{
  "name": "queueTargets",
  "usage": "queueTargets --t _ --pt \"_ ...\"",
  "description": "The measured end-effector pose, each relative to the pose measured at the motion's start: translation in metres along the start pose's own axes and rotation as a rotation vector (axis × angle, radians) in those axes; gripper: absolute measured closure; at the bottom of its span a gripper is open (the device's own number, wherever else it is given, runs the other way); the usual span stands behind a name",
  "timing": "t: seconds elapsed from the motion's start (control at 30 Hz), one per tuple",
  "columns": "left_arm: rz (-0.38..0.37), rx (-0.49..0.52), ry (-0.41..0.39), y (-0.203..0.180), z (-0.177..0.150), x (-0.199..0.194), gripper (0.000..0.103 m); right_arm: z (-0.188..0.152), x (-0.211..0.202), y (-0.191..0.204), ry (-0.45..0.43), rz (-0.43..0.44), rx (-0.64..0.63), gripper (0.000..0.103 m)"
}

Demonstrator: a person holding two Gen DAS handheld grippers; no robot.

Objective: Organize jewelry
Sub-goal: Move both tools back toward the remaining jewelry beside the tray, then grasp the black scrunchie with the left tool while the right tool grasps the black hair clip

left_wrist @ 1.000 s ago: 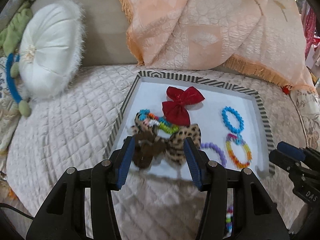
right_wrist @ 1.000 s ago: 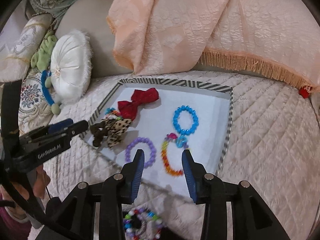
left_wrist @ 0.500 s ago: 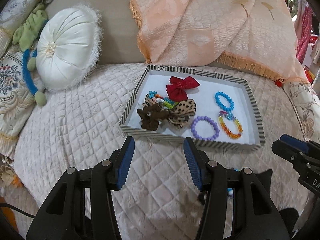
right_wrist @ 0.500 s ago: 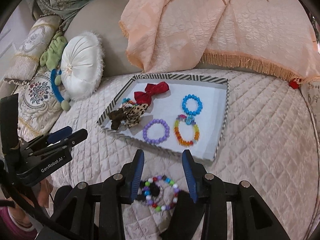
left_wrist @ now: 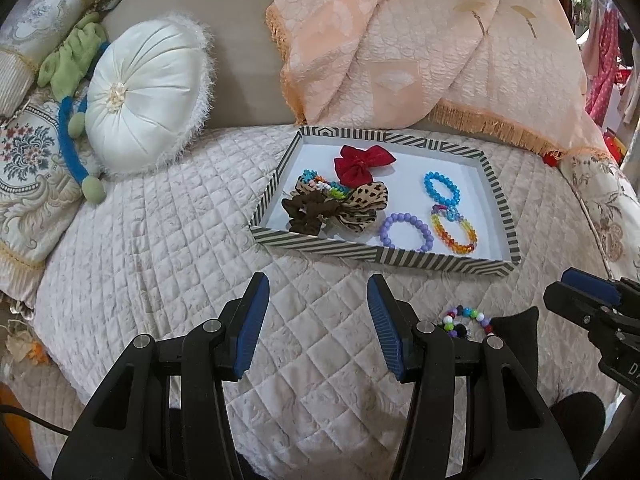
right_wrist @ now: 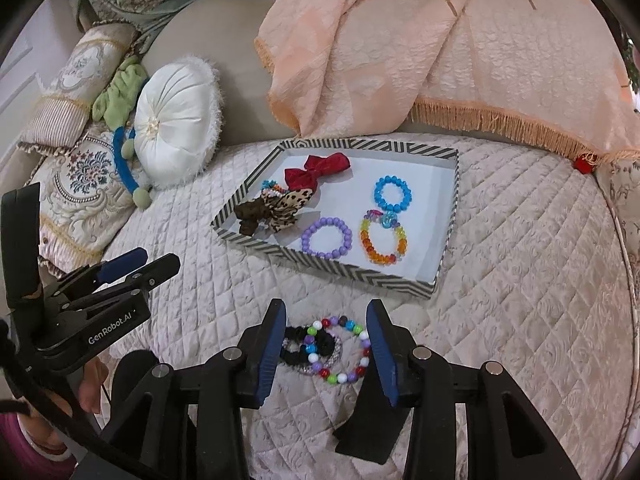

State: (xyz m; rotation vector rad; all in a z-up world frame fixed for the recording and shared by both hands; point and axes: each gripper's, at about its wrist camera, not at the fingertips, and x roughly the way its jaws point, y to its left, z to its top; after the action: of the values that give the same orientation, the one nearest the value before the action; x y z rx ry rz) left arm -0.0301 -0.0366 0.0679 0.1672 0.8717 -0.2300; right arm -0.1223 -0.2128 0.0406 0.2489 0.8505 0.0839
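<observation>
Both jaws spread, empty; multicolor bead bracelet (right_wrist: pixel 340 350) lies flat between right gripper (right_wrist: pixel 326 344) fingers, left gripper (left_wrist: pixel 316 330) farther.

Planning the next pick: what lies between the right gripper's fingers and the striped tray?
In the right wrist view, only bare quilted cover separates the right gripper from the striped tray. The multicolored bead bracelet lies between its open fingers.
</observation>
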Motion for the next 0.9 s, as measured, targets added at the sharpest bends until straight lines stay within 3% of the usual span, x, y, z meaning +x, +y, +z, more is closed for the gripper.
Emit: queueTargets --t 0.4,0.53,0.67,0.9 --pt "-0.086 -0.008 0.068 -0.002 -0.008 0.006 0.052 -0.015 -0.008 -0.012 0.024 -0.025 0.006 0.052" --pt "-0.169 -0.02 0.129 -0.004 -0.011 0.014 0.049 -0.022 -0.005 -0.02 0.049 -0.032 0.01 0.051" --pt "-0.202 -0.014 0.156 -0.008 -0.016 0.02 0.047 -0.03 0.001 -0.026 0.077 -0.034 0.026 0.051" --pt "-0.283 -0.04 0.277 -0.01 -0.025 0.052 0.047 -0.038 0.012 -0.029 0.101 -0.001 0.034 0.051"
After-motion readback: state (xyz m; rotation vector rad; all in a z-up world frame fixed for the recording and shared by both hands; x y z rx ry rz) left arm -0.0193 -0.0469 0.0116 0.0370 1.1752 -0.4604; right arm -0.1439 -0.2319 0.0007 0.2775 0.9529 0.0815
